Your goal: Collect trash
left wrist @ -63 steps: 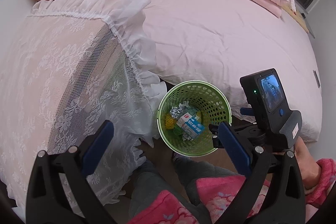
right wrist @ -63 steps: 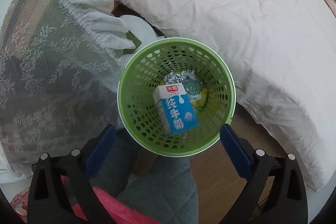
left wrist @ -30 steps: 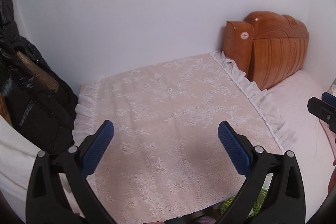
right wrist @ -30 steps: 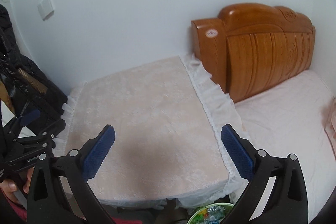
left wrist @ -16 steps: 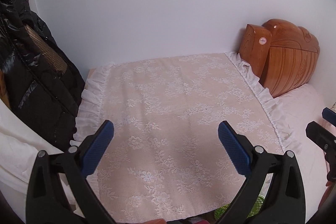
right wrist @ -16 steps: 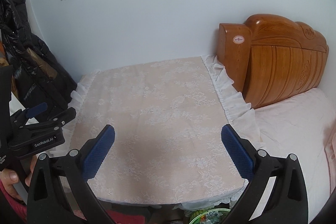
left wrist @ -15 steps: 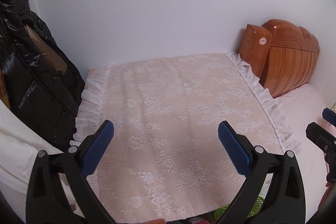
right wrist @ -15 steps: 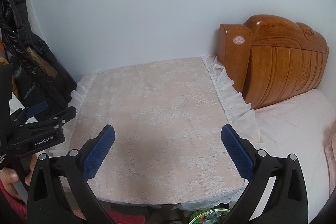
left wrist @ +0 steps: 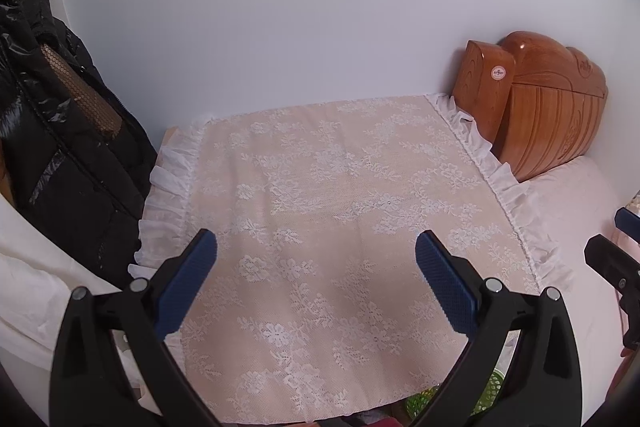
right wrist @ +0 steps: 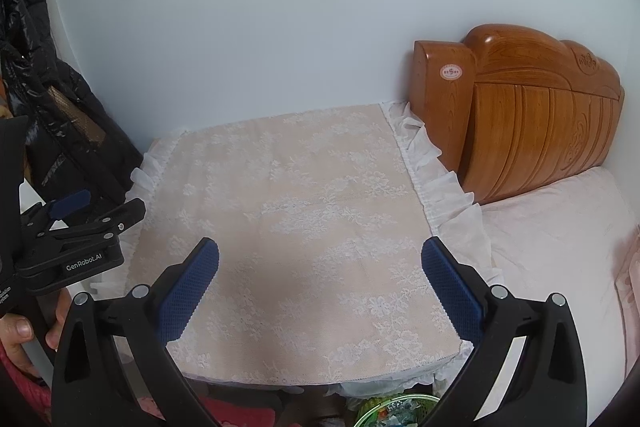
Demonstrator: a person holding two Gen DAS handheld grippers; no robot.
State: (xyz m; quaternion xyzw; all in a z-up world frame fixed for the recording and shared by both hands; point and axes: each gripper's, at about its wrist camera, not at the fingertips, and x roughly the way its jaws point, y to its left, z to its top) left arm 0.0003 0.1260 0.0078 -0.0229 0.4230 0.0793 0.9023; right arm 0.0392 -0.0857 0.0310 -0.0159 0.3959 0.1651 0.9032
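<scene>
Fingers spread wide and empty on both tools: my left gripper (left wrist: 316,281) and right gripper (right wrist: 320,285) hover above a lace-covered table (right wrist: 296,211) that shows no litter. From left: a black coat (left wrist: 60,147), the table, a wooden headboard (right wrist: 532,115). Below the table's near edge, the green trash basket (right wrist: 400,413) peeks out, nearer my right gripper, which I judge better placed.
</scene>
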